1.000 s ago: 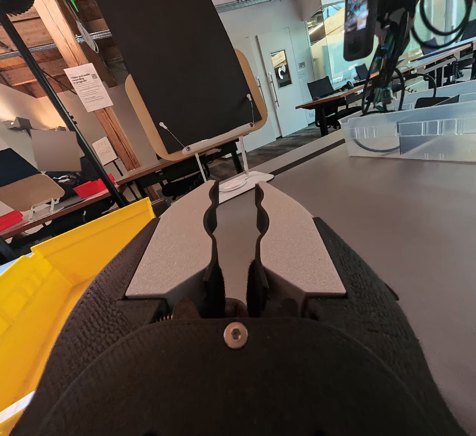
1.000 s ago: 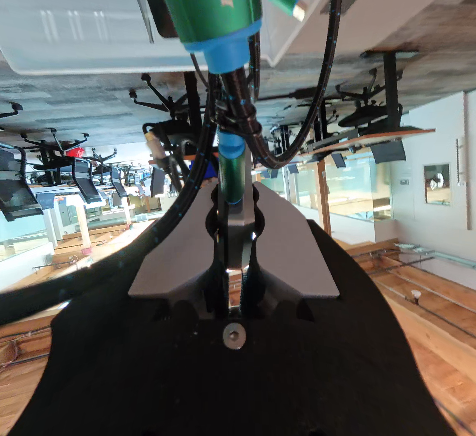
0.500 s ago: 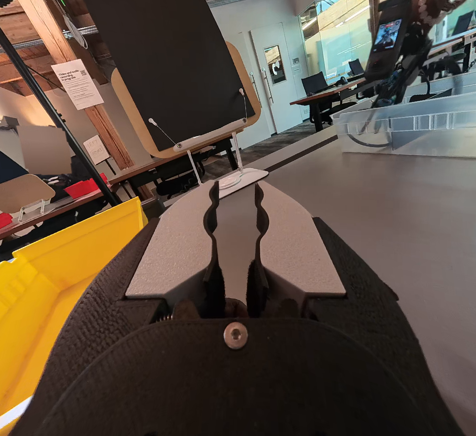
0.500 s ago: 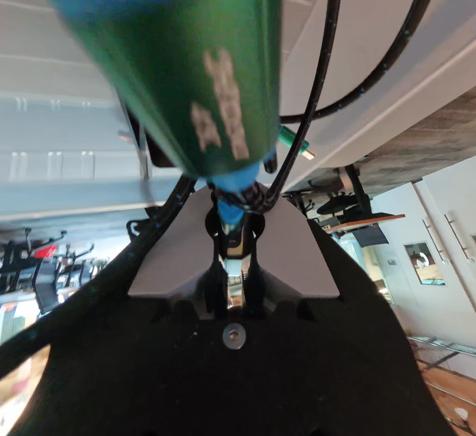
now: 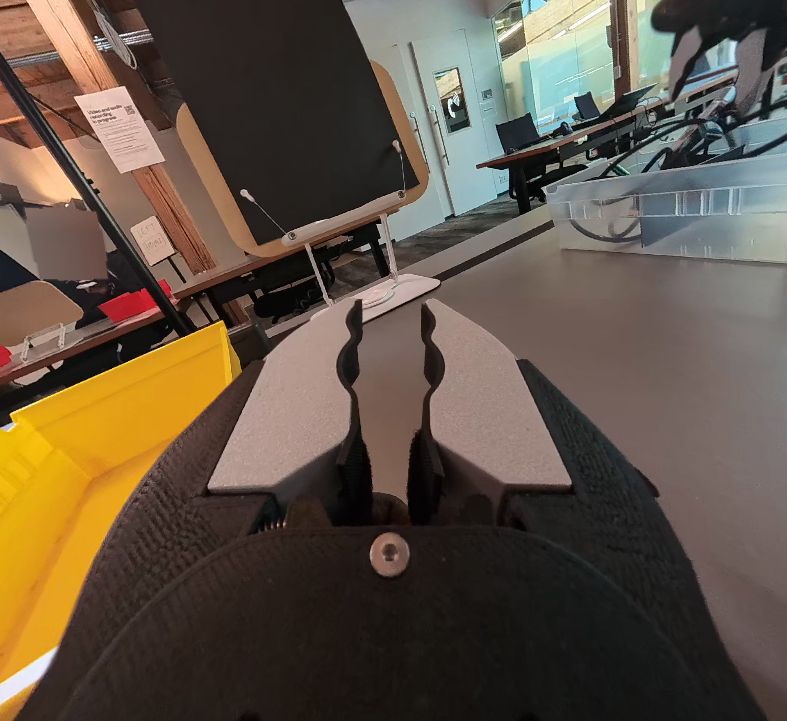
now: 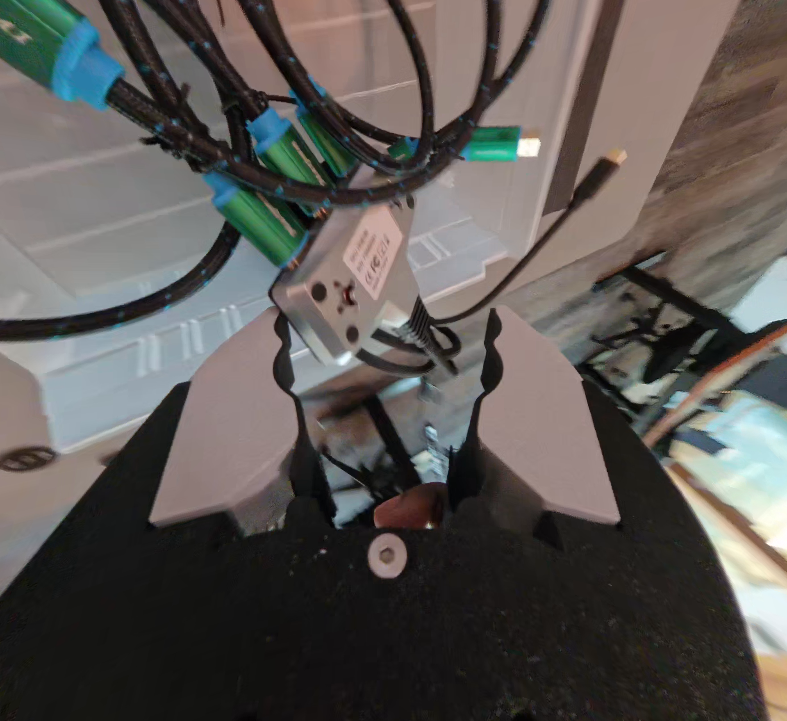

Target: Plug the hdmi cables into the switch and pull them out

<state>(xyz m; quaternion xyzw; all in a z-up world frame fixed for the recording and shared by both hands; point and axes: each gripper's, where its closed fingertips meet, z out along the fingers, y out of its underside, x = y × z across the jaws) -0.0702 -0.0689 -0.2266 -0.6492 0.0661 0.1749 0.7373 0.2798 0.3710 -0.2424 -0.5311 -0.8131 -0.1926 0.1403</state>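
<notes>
My right gripper (image 6: 385, 317) is wide open and empty. Just beyond its fingertips is the silver HDMI switch (image 6: 353, 274), tilted, with green HDMI plugs (image 6: 264, 223) seated in its far side. Black braided cables (image 6: 298, 74) loop around it, and a loose green plug (image 6: 494, 144) hangs free. All this is over the clear plastic bin (image 6: 127, 274). In the left wrist view the right gripper (image 5: 715, 61) is above that bin (image 5: 681, 223) at the far right. My left gripper (image 5: 391, 308) is slightly open and empty, low over the grey table (image 5: 617, 359).
A yellow bin (image 5: 106, 423) sits close on the left of my left gripper. A black board on a white stand (image 5: 264, 82) stands at the table's far edge, with a tripod pole (image 5: 85, 197) to its left. A thin black cable with a small plug (image 6: 596, 176) trails from the switch.
My right gripper has opened and let go of the switch; the switch and cable bundle now sit beyond its fingertips over the clear bin. My left gripper has barely moved.
</notes>
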